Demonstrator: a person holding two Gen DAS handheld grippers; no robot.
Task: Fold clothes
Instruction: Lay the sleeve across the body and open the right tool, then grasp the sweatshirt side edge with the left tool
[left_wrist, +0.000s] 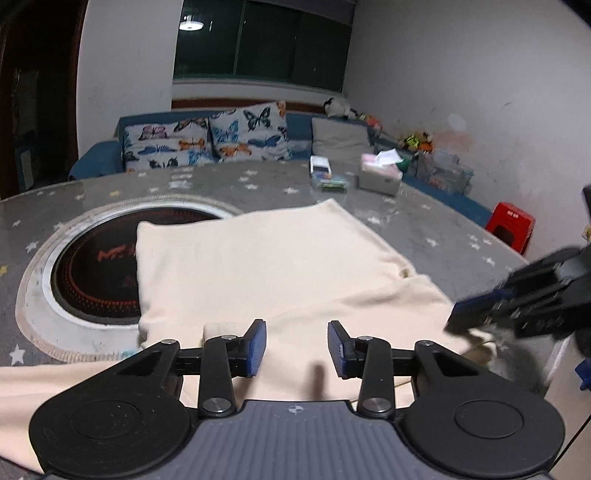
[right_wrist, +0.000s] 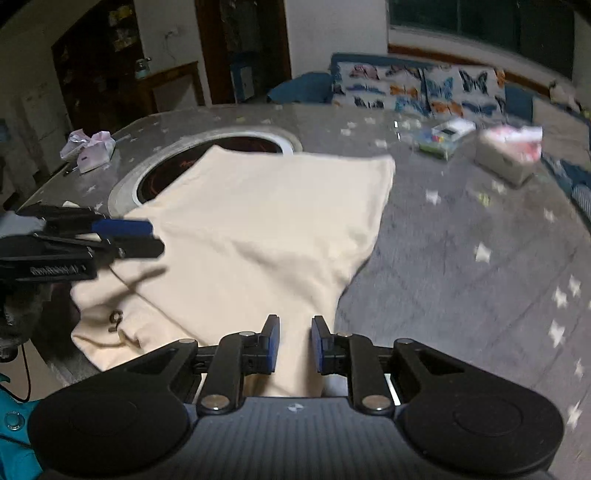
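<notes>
A cream garment (left_wrist: 258, 266) lies partly folded on the grey star-patterned table (left_wrist: 424, 221); it also shows in the right wrist view (right_wrist: 266, 229). My left gripper (left_wrist: 296, 347) is open just above the garment's near part, holding nothing. It shows from the side in the right wrist view (right_wrist: 147, 236) at the garment's left edge. My right gripper (right_wrist: 294, 343) has its jaws partly apart over a raised bunch of the cloth; whether it pinches the cloth is unclear. It appears blurred in the left wrist view (left_wrist: 476, 317) at the garment's right end.
A round cooktop inset (left_wrist: 92, 266) lies partly under the garment. A tissue box (left_wrist: 380, 173) and small boxes (left_wrist: 325, 177) stand at the table's far side. A sofa with butterfly cushions (left_wrist: 207, 140) and a red stool (left_wrist: 511, 225) stand beyond. Pink packets (right_wrist: 92, 147) lie far left.
</notes>
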